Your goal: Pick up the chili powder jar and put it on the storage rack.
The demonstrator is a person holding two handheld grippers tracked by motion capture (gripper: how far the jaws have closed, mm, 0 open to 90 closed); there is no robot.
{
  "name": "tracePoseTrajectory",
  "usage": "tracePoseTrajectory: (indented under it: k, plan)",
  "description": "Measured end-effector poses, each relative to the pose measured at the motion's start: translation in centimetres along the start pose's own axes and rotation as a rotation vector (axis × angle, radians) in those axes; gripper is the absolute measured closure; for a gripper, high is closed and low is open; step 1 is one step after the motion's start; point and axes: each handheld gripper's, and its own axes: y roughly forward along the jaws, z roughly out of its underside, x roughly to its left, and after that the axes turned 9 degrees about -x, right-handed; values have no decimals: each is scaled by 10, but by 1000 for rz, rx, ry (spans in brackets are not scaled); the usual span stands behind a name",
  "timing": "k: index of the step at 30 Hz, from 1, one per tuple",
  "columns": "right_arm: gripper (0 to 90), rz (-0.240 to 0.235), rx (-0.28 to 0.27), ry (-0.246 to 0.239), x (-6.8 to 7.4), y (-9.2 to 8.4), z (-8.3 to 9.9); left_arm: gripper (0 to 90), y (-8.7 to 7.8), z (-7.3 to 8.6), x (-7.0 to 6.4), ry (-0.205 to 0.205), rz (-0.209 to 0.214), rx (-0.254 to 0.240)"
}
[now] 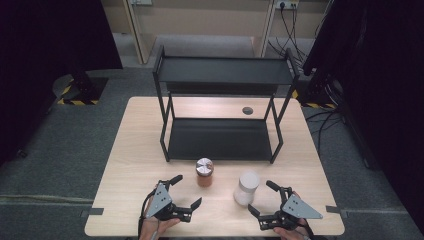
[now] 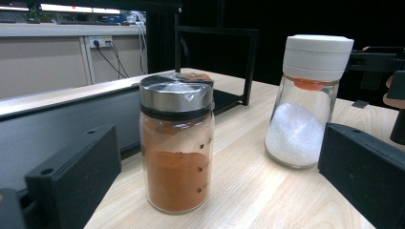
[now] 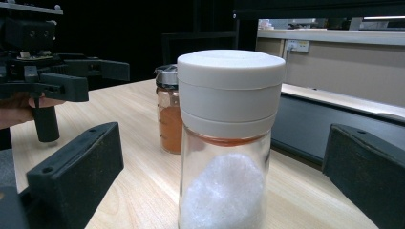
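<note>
The orange spice jar (image 1: pixel 204 172) with the shiny lid and the white-capped jar (image 1: pixel 247 188) both stand upright on the counter (image 1: pixel 130 165), just in front of the black rack (image 1: pixel 220 137). The orange jar is the closer one to the rack's bottom shelf, and the white-capped jar stands a bit nearer to you and to its right. The two jars are near each other but not touching.

Your left tongs (image 1: pixel 186 190) are wide open and point at the orange jar, with nothing between the jaws yet. Your right tongs (image 1: pixel 261 198) are wide open too and point at the white-capped jar, also holding nothing. Both sit low over the counter, on your side of the jars.

It looks like you are at the very start: getting ready to pick up a jar in each hand, most likely to set them on the rack. No jar is on the rack yet.

Next, I think you need to slide each pair of tongs forward until the glass body sits between the jaws, then squeeze gently. Grab below the lid, and keep each jar straight up so it does not tip or bump the other one.
</note>
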Motion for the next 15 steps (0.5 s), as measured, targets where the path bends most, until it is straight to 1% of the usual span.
tracePoseTrajectory:
  k: [9,11,15]
  plan:
    - [2,6,-1,2,0,0,0,3,0,-1,0,2,-3,-4]
    - [3,7,-1,5,0,0,0,2,0,-2,-1,9,-9,-5]
    - [3,5,-1,5,0,0,0,3,0,-2,-2,9,-4,-8]
